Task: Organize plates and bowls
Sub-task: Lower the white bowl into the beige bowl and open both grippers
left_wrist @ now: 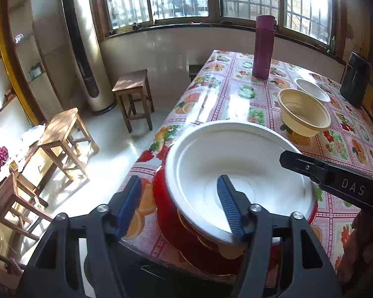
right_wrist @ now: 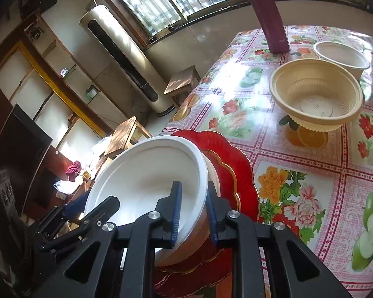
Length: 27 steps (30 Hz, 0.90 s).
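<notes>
A white bowl sits tilted on red plates at the near table corner. My right gripper is shut on the white bowl's rim, one finger inside and one outside. My left gripper is open, its jaws astride the bowl's near rim, one finger inside the bowl. A beige bowl and a second white bowl stand further back on the table.
A purple flask stands at the far end of the floral tablecloth. A dark container is at the right. Wooden stools and a tower air conditioner stand left of the table.
</notes>
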Each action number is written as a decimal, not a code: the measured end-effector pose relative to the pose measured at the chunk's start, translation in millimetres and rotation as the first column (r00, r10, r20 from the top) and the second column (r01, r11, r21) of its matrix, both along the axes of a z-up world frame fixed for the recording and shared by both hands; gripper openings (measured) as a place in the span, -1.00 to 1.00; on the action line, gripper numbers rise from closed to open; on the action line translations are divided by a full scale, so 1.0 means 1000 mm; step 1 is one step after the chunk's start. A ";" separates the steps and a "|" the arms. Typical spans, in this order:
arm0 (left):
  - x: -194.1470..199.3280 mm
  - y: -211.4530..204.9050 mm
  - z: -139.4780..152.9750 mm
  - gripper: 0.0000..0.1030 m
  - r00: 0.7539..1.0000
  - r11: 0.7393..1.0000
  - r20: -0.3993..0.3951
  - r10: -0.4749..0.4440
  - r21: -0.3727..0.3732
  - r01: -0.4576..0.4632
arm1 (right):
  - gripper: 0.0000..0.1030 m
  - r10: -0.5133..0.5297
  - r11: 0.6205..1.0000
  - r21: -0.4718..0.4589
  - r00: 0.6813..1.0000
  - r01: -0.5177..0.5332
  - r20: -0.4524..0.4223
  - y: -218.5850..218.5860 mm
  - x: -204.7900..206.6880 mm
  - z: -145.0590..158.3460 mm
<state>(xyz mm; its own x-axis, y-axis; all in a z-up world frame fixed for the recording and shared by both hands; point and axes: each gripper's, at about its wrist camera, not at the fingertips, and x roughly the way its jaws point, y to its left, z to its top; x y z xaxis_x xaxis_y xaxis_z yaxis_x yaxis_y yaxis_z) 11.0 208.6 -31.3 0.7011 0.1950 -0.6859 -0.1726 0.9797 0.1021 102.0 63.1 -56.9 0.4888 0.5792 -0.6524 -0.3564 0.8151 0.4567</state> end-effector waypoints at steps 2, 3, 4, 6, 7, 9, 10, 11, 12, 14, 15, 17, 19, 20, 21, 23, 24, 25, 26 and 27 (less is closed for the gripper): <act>-0.009 -0.001 0.008 0.47 0.998 0.999 0.063 0.018 0.050 -0.022 | -0.33 0.006 1.000 -0.013 0.999 -0.006 0.044 -0.003 -0.004 0.006; -0.013 0.001 0.011 0.51 0.995 0.998 0.091 0.026 0.063 -0.032 | -0.09 0.007 1.000 -0.011 0.998 -0.006 0.063 -0.005 -0.006 0.008; -0.017 0.001 0.016 0.57 0.992 0.997 0.120 0.034 0.068 -0.043 | 0.02 0.003 1.000 -0.007 0.997 -0.002 0.081 -0.008 -0.008 0.011; -0.025 0.001 0.026 0.63 0.983 0.997 0.181 0.040 0.053 -0.050 | 0.35 -0.007 1.000 0.003 0.994 0.007 0.112 -0.016 -0.012 0.017; -0.028 0.001 0.031 0.63 0.977 0.998 0.208 0.037 0.037 -0.045 | 0.38 -0.011 1.000 0.008 0.992 0.010 0.128 -0.020 -0.013 0.019; -0.034 -0.002 0.040 0.64 0.965 1.000 0.262 0.027 -0.001 -0.027 | 0.54 -0.015 1.000 0.015 0.987 0.013 0.158 -0.030 -0.016 0.024; -0.037 -0.004 0.045 0.67 0.957 1.000 0.289 0.017 -0.022 -0.011 | 0.60 -0.021 1.000 0.020 0.984 0.017 0.174 -0.036 -0.018 0.026; -0.039 -0.007 0.049 0.70 0.950 0.999 0.313 0.009 -0.046 0.005 | 0.72 -0.030 0.999 0.023 0.981 0.026 0.192 -0.042 -0.020 0.028; -0.041 -0.011 0.053 0.77 0.942 0.997 0.337 0.001 -0.071 0.024 | 0.77 -0.042 0.999 0.026 0.977 0.037 0.210 -0.048 -0.022 0.030; -0.044 -0.020 0.059 0.90 0.925 0.989 0.380 -0.014 -0.131 0.069 | 0.85 -0.061 0.998 0.027 0.968 0.056 0.242 -0.062 -0.024 0.034; -0.044 -0.025 0.060 1.00 0.919 0.983 0.395 -0.013 -0.164 0.085 | 0.95 -0.069 0.998 0.026 0.964 0.065 0.256 -0.069 -0.024 0.035; -0.039 -0.038 0.063 1.00 0.916 0.973 0.400 -0.027 -0.198 0.116 | 0.99 -0.090 0.996 0.020 0.955 0.088 0.284 -0.084 -0.026 0.037; -0.029 -0.059 0.062 1.00 0.925 0.977 0.374 -0.060 -0.170 0.132 | 0.99 -0.118 0.993 0.009 0.942 0.121 0.313 -0.100 -0.025 0.040; -0.023 -0.070 0.061 1.00 0.931 0.979 0.357 -0.078 -0.150 0.139 | 0.99 -0.129 0.991 0.000 0.937 0.136 0.325 -0.109 -0.025 0.041; -0.016 -0.081 0.059 1.00 0.935 0.978 0.341 -0.101 -0.141 0.157 | 0.99 -0.139 0.989 -0.008 0.931 0.150 0.337 -0.117 -0.025 0.042; -0.001 -0.103 0.055 1.00 0.943 0.977 0.309 -0.127 -0.126 0.173 | 0.99 -0.164 0.983 -0.022 0.917 0.184 0.364 -0.136 -0.025 0.045; 0.007 -0.113 0.052 1.00 0.947 0.977 0.290 -0.137 -0.116 0.177 | 0.99 -0.179 0.979 -0.028 0.910 0.204 0.373 -0.146 -0.023 0.046; 0.015 -0.124 0.050 1.00 0.951 0.977 0.269 -0.150 -0.110 0.185 | 0.99 -0.195 0.974 -0.034 0.904 0.224 0.379 -0.156 -0.021 0.047; 0.022 -0.134 0.047 1.00 0.952 0.973 0.257 -0.166 -0.114 0.201 | 0.99 -0.215 0.968 -0.039 0.898 0.248 0.384 -0.168 -0.019 0.048; 0.029 -0.144 0.045 1.00 0.952 0.970 0.251 -0.176 -0.118 0.210 | 0.99 -0.237 0.961 -0.042 0.890 0.274 0.389 -0.180 -0.017 0.048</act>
